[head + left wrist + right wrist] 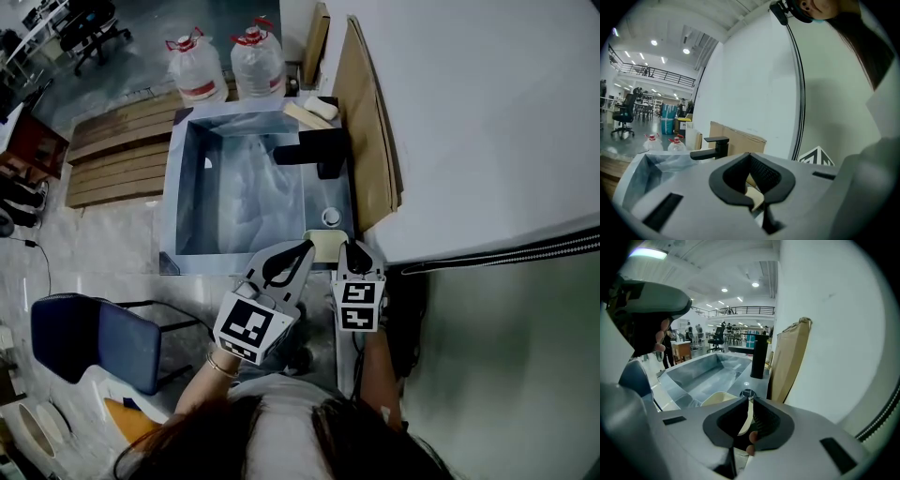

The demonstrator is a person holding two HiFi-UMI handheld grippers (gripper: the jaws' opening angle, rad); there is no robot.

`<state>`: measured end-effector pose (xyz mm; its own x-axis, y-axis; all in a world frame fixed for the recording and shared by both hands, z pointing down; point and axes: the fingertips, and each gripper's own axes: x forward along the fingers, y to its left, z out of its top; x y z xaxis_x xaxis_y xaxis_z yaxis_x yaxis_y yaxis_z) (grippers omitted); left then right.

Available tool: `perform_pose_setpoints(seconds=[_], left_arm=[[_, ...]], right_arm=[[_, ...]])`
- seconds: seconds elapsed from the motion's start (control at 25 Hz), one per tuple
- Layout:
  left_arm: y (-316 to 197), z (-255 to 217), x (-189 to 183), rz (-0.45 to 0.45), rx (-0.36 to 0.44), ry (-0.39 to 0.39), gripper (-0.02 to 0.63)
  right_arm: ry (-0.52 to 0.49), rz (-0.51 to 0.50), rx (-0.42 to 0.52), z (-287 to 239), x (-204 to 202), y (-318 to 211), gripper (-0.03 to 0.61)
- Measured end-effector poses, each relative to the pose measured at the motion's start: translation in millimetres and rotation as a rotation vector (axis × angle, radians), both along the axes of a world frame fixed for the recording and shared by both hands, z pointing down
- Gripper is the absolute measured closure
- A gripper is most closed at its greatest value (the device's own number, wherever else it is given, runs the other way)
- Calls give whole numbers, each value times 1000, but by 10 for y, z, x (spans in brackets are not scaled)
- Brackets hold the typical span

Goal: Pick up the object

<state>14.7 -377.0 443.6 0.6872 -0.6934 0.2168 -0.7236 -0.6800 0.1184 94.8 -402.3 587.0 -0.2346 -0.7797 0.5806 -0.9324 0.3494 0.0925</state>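
Note:
A cream shallow dish [326,246] rests on the near rim of a steel sink [187,178], between my two grippers. My left gripper [307,247] comes at it from the left, and its jaws close on the dish's edge [754,196] in the left gripper view [758,206]. My right gripper [347,246] is at the dish's right side. In the right gripper view its jaws [746,427] are shut on the thin cream rim, and the dish's wider part [719,398] lies to the left. Most of the dish is hidden by the grippers.
A black faucet [319,150] stands on the sink's far right rim, with a round fitting [331,217] beside the dish. Clear plastic sheet [253,187] lies in the basin. Cardboard [370,131] leans on the white wall [487,122]. Two water bottles [197,70], wooden boards [122,150] and a blue chair [94,337] stand around.

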Motion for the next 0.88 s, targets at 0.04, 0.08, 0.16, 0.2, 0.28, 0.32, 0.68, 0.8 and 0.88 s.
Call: perform_pose_setpoints(seconds=[0.04,0.08,0.16,0.2,0.28,0.32,0.68,0.8,0.88], left_arm=[[0,11,2,2,-2,-2,606],[0,20,3,5,-4,-4,606],[-4,39,4,9,-8,-7,606],[-9,49,4,10,-10,-8,606],[-17,72,8,11,-17,-10,606],[-18,84,10,12,-21,-11,606],[-22,216,6,23,-44,-27,606],[-21,247,6,27,-52,-31,606],[-26,265,1,26,-57,-34,606]], right_arm=[[1,4,-9,35,8,-2,548],[4,9,-20,76,20,1,548],[12,18,-42,149,42,3,548],[14,20,-47,169,43,-7,548],[15,22,-51,203,41,-33,546],[15,25,-59,231,44,-33,546],[27,65,-99,417,89,-52,528],[15,70,-117,456,77,-65,522],[0,77,-126,479,71,-73,522]])
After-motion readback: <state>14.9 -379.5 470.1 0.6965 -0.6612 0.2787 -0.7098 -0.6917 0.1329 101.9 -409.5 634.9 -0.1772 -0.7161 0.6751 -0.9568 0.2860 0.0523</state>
